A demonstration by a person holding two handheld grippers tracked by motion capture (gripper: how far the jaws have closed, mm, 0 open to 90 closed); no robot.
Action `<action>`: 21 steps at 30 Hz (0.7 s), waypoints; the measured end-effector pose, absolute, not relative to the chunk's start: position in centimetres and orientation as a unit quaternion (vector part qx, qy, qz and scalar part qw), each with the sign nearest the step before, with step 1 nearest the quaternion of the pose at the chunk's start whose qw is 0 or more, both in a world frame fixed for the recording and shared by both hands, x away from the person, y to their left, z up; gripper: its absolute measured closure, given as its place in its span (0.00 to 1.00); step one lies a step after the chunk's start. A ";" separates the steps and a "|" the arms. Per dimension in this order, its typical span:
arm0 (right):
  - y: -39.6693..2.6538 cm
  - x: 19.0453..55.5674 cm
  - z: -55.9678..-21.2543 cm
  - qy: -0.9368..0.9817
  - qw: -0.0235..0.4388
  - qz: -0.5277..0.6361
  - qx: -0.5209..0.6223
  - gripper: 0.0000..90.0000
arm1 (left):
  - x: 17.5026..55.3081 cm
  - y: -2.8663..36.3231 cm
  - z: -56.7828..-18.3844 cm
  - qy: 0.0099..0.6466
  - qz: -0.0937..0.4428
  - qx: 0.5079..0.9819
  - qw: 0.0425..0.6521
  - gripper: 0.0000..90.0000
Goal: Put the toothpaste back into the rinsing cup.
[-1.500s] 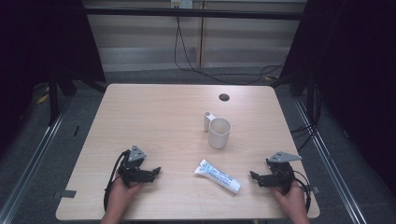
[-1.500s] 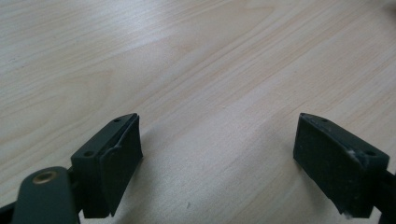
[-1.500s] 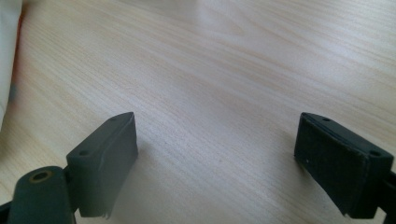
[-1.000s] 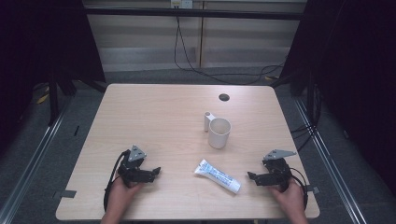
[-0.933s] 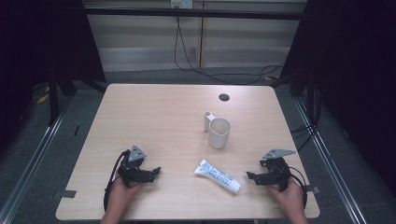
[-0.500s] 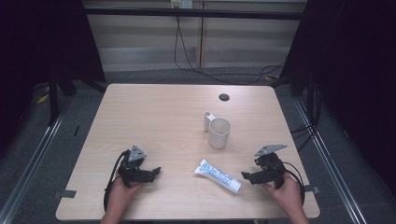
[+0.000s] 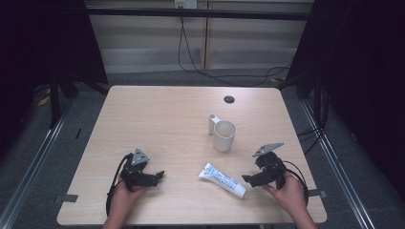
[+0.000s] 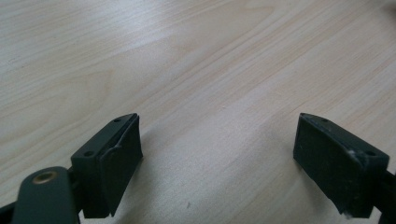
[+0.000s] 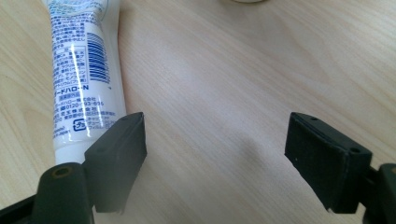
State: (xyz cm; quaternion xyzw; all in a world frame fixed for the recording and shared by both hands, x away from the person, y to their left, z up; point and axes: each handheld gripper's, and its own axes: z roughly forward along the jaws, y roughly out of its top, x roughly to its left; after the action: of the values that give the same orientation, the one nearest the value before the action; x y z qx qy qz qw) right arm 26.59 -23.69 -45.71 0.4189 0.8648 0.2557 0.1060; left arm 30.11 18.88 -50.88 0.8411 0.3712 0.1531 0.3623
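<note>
From the high view, the white tube (image 7: 222, 180) lay on the wooden counter (image 7: 157, 119), near its front edge, in front of the cream mug (image 7: 224, 136). The right gripper (image 7: 251, 180) sat just beside the tube's near end, its fingers spread and having just widened, nothing between them. The left gripper (image 7: 155, 175) rested well apart.

In the left gripper view, its fingers (image 8: 112, 163) stood wide over bare wood.

In the right gripper view, the tube (image 9: 84, 70) lay beside one finger (image 9: 116, 158), outside the gap. This looked like the approach; next, the gripper must shift sideways to straddle the tube, then close.
</note>
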 end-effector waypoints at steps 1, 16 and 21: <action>-23.5 26.6 -45.6 0.866 0.100 0.257 0.418 0.22 | 30.1 18.9 -50.9 0.372 0.153 0.841 0.362 0.17; -21.0 27.1 -44.2 0.884 0.093 0.232 0.394 0.24 | 30.1 18.9 -50.9 0.371 0.153 0.841 0.362 0.17; -20.2 27.3 -44.1 0.890 0.091 0.224 0.387 0.24 | 30.1 18.9 -50.9 0.371 0.153 0.841 0.362 0.17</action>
State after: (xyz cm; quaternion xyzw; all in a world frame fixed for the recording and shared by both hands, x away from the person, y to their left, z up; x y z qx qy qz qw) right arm 27.27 -20.25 -44.07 0.3869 0.8897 0.2244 0.0912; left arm 30.11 18.88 -50.87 0.8415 0.3710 0.1527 0.3619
